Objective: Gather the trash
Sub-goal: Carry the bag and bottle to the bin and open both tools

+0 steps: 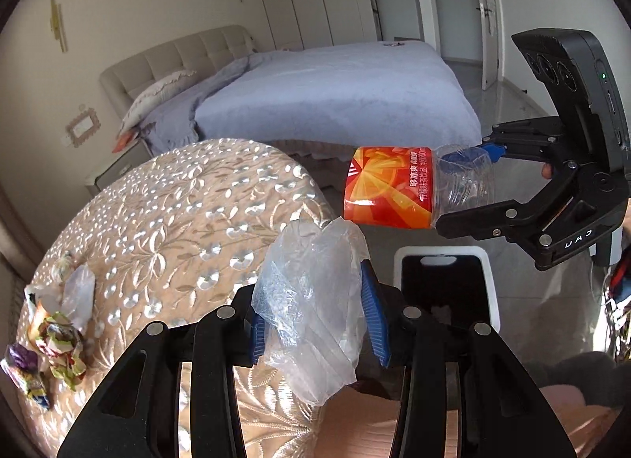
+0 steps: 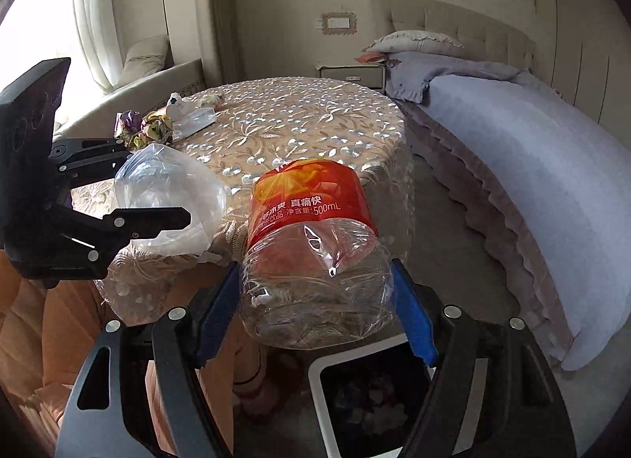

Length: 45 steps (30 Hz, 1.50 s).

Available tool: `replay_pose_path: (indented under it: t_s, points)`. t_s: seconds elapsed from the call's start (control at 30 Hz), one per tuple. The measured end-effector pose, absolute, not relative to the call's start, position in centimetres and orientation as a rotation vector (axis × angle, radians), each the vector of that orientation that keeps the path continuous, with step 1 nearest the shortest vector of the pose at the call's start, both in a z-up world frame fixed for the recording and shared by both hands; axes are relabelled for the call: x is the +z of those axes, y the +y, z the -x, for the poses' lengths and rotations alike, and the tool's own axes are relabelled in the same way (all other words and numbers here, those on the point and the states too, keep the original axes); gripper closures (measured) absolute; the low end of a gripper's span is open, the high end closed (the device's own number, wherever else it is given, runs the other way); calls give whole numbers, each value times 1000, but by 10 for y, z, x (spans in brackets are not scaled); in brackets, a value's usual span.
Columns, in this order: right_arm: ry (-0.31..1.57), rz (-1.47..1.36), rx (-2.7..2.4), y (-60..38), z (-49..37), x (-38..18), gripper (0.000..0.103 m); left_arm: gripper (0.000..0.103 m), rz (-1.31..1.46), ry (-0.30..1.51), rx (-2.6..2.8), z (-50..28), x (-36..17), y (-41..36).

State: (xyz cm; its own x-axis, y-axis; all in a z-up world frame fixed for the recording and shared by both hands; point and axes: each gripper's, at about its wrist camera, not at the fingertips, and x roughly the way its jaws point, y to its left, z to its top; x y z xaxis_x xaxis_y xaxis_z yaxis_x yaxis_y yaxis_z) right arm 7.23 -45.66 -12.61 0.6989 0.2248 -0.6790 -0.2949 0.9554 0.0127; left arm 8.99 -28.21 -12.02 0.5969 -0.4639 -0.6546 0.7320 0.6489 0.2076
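Observation:
My left gripper is shut on a clear plastic bag and holds it over the near edge of the round table. The bag also shows in the right wrist view. My right gripper is shut on an empty plastic bottle with a red-orange label, held in the air above a white trash bin. The bottle and bin also show in the left wrist view, with the right gripper to the right. Crumpled wrappers lie at the table's left edge.
The table has a floral embossed cloth. A bed with a lilac cover stands beyond it, with a nightstand by the headboard. A window seat with a cushion is at the left. The bin holds some trash. A person's socked foot is beside the bin.

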Motion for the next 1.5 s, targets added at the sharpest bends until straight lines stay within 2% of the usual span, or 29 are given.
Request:
replay_pose_path:
  t_s: [0.53,0.9,0.93,0.97,1.0,1.03,1.2,1.5]
  points:
    - [973,82,177,-548,-44,-212,29,62,-667,698,-1023,-87,-197,-401]
    - [1198,253,268,-563,-58,-290,29,61,-810,770,-1161,-86,-261,-456]
    - [1211,257,278,-563,-60,-295,29,55,-804,788,-1164,-89,-265,-459]
    - [1232,259,295,-564,-62,-300,20,44,-793,806,-1164,-94,-269,-460]
    - [1250,270,297,-565,-64,-304,7,7,-784,826,-1166,-99,-272,-462]
    - [1249,296,285,-565,-65,-308,4,5,-774,832,-1163,-101,-274,-464]
    - [1301,339,283,-569,-67,-323,4,5,-760,852,-1142,-108,-283,-466]
    - [1280,353,276,-564,-69,-311,4,5,-731,828,-1117,-106,-268,-453]
